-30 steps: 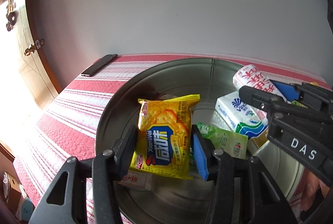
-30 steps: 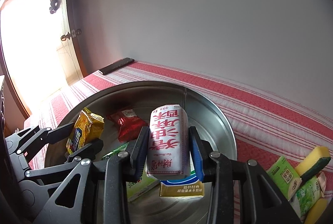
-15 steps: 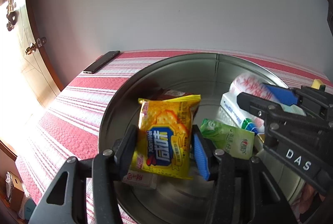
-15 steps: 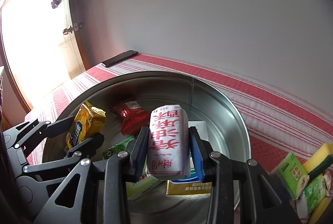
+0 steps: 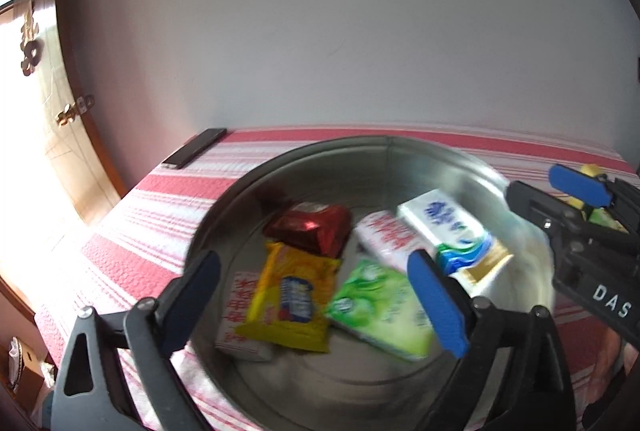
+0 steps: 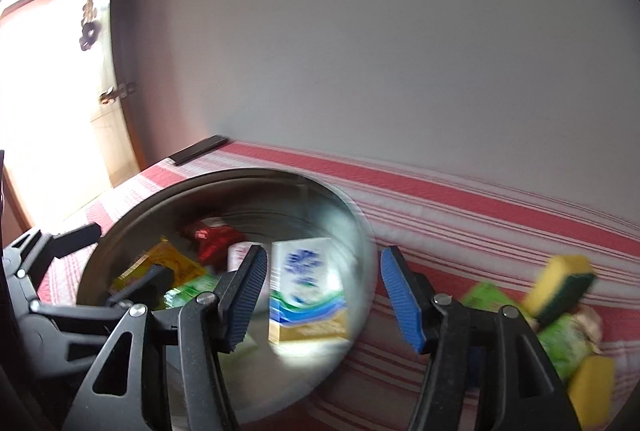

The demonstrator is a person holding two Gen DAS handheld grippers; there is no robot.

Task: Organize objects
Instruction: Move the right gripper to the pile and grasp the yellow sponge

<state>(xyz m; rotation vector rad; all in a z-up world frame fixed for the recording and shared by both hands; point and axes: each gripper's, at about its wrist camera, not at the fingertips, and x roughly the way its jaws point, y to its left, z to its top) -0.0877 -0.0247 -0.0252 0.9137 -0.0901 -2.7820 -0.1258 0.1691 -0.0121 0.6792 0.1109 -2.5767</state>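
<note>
The left tongs stood spread wide, having just been opening, with nothing pinched; the yellow cracker packet lay loose below them on the floor of the round metal basin. That packet was a flat, crinkled foil pouch, its long axis running from about 7 o'clock to 1 o'clock in the left wrist view. At its 12 o'clock lay a shiny red foil packet, and at 3 o'clock a glossy green pack, blurred, flat and rectangular. A white pack with red characters lay on its side, pointing from 11 to 5 o'clock, just beside a blocky white-and-blue tissue pack with a gold end, its length on the same slant. A small white box with red print sat partly under the yellow packet.

The right tongs had also just been opening and were apart, gripping nothing, hovering over the basin's rim at 3 o'clock. The basin rested on a red-and-white striped quilted cloth. To the right on it lay yellow-and-green sponges and green packs. A flat dark phone lay at the cloth's far corner.
</note>
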